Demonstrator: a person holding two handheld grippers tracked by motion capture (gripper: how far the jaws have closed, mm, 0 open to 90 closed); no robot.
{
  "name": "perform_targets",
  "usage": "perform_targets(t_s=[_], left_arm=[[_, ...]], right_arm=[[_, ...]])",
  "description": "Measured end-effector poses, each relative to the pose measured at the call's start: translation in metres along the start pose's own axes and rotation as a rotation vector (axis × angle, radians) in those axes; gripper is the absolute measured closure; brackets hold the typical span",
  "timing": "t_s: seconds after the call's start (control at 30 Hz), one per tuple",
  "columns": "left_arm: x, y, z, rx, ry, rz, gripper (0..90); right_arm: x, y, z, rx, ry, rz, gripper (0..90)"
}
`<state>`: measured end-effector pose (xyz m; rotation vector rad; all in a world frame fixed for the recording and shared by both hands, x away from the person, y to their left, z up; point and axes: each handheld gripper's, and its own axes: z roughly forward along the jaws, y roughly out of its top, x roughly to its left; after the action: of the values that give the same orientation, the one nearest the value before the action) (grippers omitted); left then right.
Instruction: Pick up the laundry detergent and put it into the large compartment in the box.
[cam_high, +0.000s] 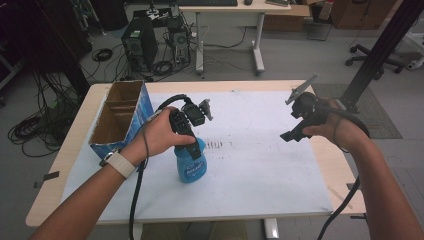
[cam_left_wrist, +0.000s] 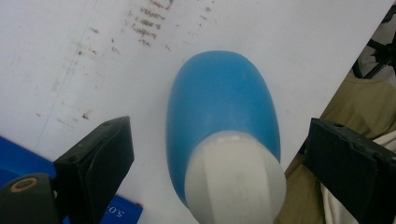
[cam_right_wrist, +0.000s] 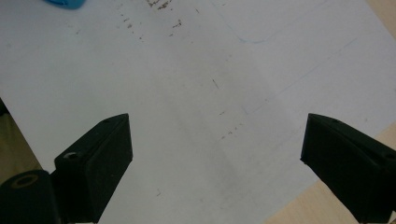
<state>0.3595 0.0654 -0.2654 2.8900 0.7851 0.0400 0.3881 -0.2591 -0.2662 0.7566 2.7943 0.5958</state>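
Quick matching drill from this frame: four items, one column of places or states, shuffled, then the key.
Items:
1. blue bottle
2. cardboard box
3. left gripper
4. right gripper

States:
A. open above bare white sheet
B. open, jaws either side of a white cap
C. open-topped, at the table's left edge
D. upright on the sheet

Pairs: 1-D, 2-C, 3-B, 4-A

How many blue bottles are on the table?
1. The blue bottle stands upright on the white sheet, right under the left hand-held gripper. The cardboard box could hide more.

High view looks down from afar; gripper views hang close above the white sheet (cam_high: 260, 165), perhaps sharing it.
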Motion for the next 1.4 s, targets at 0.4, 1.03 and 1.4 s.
perform_targets(t_s=[0.4, 1.03, 1.4], left_arm=[[-0.001, 0.000, 0.008, 0.005, -0.009, -0.003, 8.8], [0.000, 0.000, 0.021, 0.012, -0.005, -0.019, 9.3], [0.001, 0.000, 0.026, 0.022, -0.011, -0.021, 12.7]], right_arm=[[0.000, 0.000, 0.001, 0.001, 0.001, 0.001, 9.1], [0.000, 0.001, 0.006, 0.005, 0.008, -0.004, 9.1], [0.000, 0.000, 0.008, 0.006, 0.012, -0.004, 9.1]])
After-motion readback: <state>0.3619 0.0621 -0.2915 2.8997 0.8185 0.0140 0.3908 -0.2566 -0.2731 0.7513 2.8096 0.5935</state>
